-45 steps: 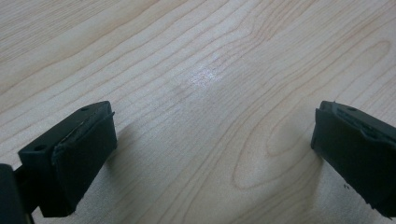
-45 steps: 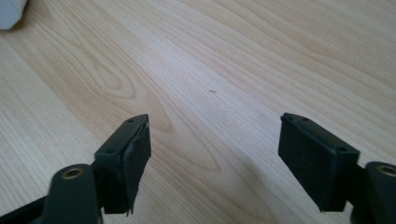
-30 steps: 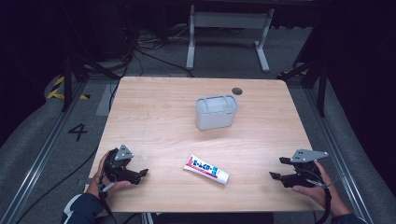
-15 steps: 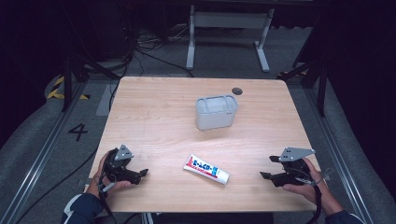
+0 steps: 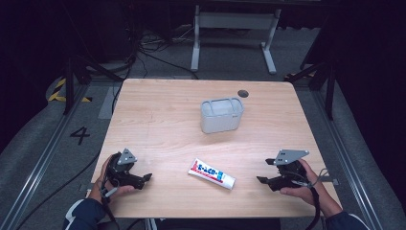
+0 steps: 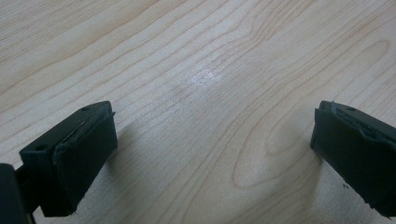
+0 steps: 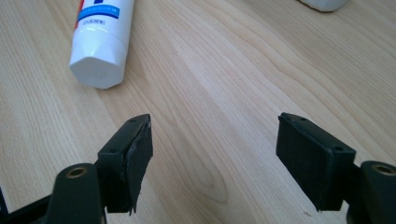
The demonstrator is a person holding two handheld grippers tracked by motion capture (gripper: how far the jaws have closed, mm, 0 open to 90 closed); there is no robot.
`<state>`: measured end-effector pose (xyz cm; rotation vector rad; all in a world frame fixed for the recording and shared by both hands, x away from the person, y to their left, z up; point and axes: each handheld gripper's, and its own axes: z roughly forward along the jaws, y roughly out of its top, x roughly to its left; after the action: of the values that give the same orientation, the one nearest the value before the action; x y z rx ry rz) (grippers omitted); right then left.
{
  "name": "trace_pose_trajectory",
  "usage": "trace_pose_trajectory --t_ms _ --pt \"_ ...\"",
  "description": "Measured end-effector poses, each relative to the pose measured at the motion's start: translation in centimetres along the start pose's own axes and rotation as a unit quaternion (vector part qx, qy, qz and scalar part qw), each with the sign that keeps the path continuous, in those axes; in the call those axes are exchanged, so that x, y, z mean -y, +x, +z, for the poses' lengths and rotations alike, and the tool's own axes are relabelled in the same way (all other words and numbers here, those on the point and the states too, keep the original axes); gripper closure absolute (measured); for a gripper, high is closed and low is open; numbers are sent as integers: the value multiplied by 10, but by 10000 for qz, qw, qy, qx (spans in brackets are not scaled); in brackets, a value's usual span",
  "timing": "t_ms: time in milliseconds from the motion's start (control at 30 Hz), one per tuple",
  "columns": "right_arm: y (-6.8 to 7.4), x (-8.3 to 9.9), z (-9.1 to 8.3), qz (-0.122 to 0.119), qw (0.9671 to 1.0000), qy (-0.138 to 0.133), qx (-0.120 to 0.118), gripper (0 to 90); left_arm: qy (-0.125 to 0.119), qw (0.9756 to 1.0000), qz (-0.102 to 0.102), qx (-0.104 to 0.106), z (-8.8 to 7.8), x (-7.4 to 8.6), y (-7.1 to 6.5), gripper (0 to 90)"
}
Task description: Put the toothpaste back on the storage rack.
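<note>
A white toothpaste tube (image 5: 212, 173) with a red and blue label lies flat near the front middle of the wooden table (image 5: 158, 120). Its white cap end (image 7: 97, 60) lies ahead and to the left of my right gripper (image 7: 212, 154), whose jaws stand open over bare wood. In the high view the right gripper (image 5: 265, 171) sits a short way to the right of the tube, pointing at it. My left gripper (image 5: 146, 178) rests at the front left, open, with bare wood between its jaws (image 6: 212, 144). A grey plastic container (image 5: 221, 114) stands upright at the table's middle.
A small dark round hole (image 5: 242, 93) marks the table's far side. A metal stand (image 5: 234, 33) and cables lie on the floor beyond the table. Rails run along the floor on both sides.
My right gripper has slid left across the table toward the toothpaste tube. The left gripper, the tube and the container have stayed in place.
</note>
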<state>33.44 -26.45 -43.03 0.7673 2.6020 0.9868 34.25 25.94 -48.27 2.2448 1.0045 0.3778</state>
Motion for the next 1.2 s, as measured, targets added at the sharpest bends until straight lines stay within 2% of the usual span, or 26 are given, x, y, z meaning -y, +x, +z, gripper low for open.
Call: trace_pose_trajectory --t_ms 133,233,633,800,1200 --pt "5 -10 5 -58 9999 -16 -123 278 -4 10000 -6 0 0 0 0 9" --pt "9 -17 10 -172 9998 11 -134 278 -4 10000 -6 0 0 0 0 9" --pt "27 -43 31 -373 9986 103 -359 282 -6 10000 -6 1 0 0 0 9" --pt "31 -51 36 -401 9987 162 -273 289 -5 10000 -7 1 0 0 0 9" --pt "34 -67 51 -487 9981 198 -315 290 -5 10000 -7 2 0 0 0 9"
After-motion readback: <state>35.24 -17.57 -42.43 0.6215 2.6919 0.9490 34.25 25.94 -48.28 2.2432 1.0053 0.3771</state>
